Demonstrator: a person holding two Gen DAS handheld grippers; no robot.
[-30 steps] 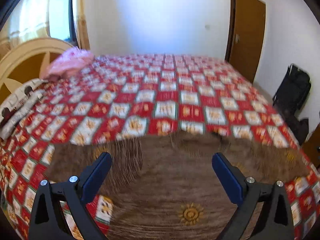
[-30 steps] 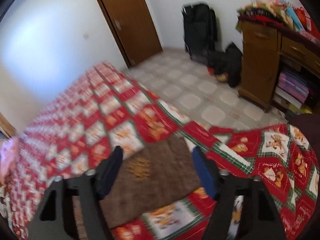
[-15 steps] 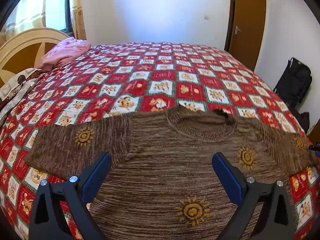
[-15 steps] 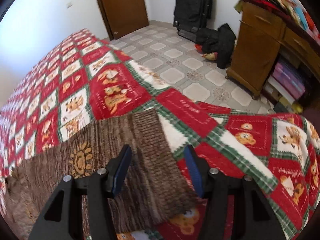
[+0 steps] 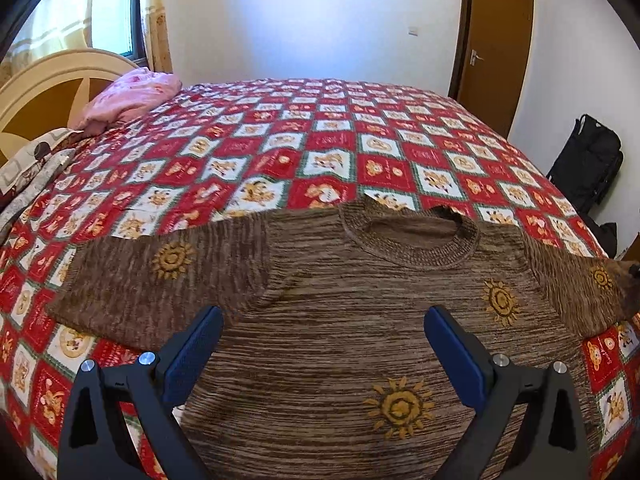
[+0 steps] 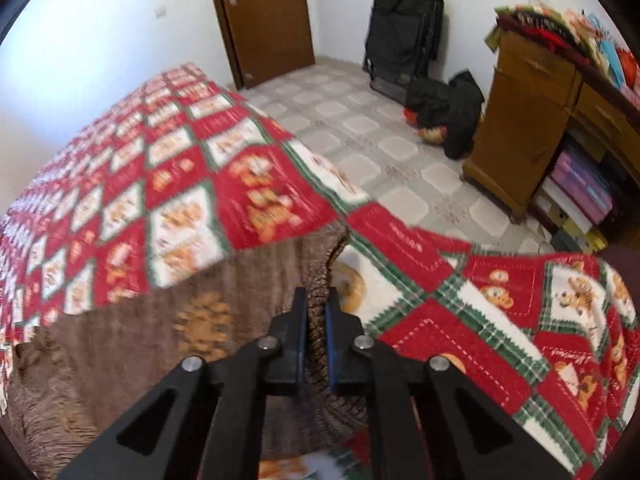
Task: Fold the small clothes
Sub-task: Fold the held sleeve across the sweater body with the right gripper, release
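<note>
A brown knitted sweater (image 5: 340,320) with yellow sun motifs lies flat and face up on the bed, sleeves spread to both sides, collar (image 5: 412,236) away from me. My left gripper (image 5: 320,340) is open and empty, hovering over the sweater's chest. My right gripper (image 6: 317,312) is shut on the cuff end of the sweater's right sleeve (image 6: 320,264), which bunches up between the blue pads. The rest of that sleeve (image 6: 160,340) stretches off to the left.
The bed carries a red, white and green checked quilt (image 5: 320,152). A pink cloth (image 5: 128,100) lies by the headboard (image 5: 44,88). Beyond the bed's edge are tiled floor (image 6: 380,140), black bags (image 6: 404,48) and a wooden cabinet (image 6: 528,120).
My right gripper moved in on the sleeve end and closed on the cuff. The left gripper stayed open, and its view settled over the sweater's chest.
</note>
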